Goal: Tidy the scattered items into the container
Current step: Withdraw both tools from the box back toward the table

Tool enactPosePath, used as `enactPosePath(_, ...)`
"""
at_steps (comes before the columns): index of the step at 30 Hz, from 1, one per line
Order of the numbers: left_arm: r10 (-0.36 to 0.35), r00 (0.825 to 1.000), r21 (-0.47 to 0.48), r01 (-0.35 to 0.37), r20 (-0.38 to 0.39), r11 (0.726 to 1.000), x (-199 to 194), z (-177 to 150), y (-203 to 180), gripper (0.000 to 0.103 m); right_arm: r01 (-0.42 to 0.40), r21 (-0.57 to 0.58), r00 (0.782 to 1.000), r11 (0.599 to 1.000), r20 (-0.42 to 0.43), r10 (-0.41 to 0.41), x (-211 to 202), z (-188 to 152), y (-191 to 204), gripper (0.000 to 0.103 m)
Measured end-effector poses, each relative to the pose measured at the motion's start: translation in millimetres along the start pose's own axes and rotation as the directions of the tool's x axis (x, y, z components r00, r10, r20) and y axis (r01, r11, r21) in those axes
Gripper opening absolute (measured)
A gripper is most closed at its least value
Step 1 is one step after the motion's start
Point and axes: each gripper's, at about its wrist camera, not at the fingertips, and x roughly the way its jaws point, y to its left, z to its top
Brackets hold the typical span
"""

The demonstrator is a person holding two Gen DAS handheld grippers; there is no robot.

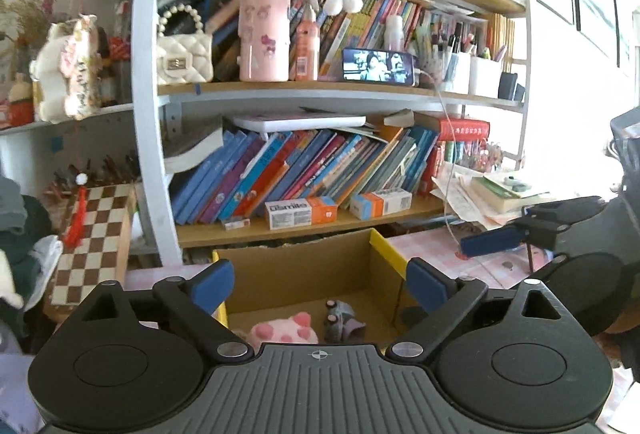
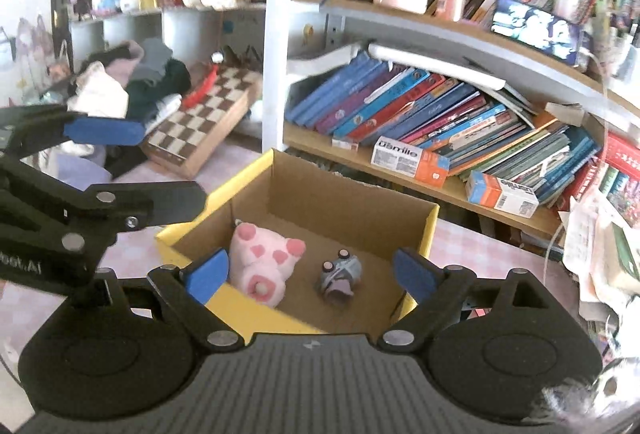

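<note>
Left gripper [image 1: 320,286]: I see its blue pads spread wide with nothing between them; it sits just above the near rim of the box, looking in toward the bookshelf.
Right gripper [image 2: 310,274]: my jaws here are also wide apart and empty, hanging over the near edge of the box from its right side.
Cardboard box [image 2: 344,202]: open-topped, brown inside with a yellow outer face, standing on the pink checked tabletop [image 2: 480,250] just in front of the lowest shelf.
Pink plush pig [image 2: 262,262]: lying inside the box on its floor, toward the left wall.
Small grey toy [image 2: 340,274]: also on the box floor, just right of the pig and apart from it; I cannot make out what it is.
Cross view: in the right wrist view the left gripper shows at far left, above the table and left of the box.
Surroundings: a chessboard [image 2: 204,122] leans left of the box; two white-and-orange cartons [image 1: 302,212] lie on the shelf behind it.
</note>
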Motion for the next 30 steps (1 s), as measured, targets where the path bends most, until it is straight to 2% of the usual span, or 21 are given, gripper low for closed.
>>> enactPosePath(8, 0.083, 0.997, -0.04, -0.083, -0.004, 0.996, -45.4, -19.7, -14.6, 0.097, 0.034, 0.089, 0.999, 0.995, 0.033, -0.037, -53.2, -31.1, -17.6, 0.091)
enactPosePath(17, 0.183, 0.982, -0.113, -0.188, -0.05, 0.976, -80.5, -51.4, -26.9, 0.098, 0.073, 0.16, 0.997, 0.984, 0.014, -0.076, -83.1, -76.6, -30.2, 0.095)
enactPosePath(30, 0.252, 0.952, -0.153, -0.279, -0.172, 0.948, -110.7, -103.9, -45.2, 0.098, 0.021, 0.191, 0.996, 0.981, -0.088, -0.004, -91.7, -141.4, 2.0, 0.095)
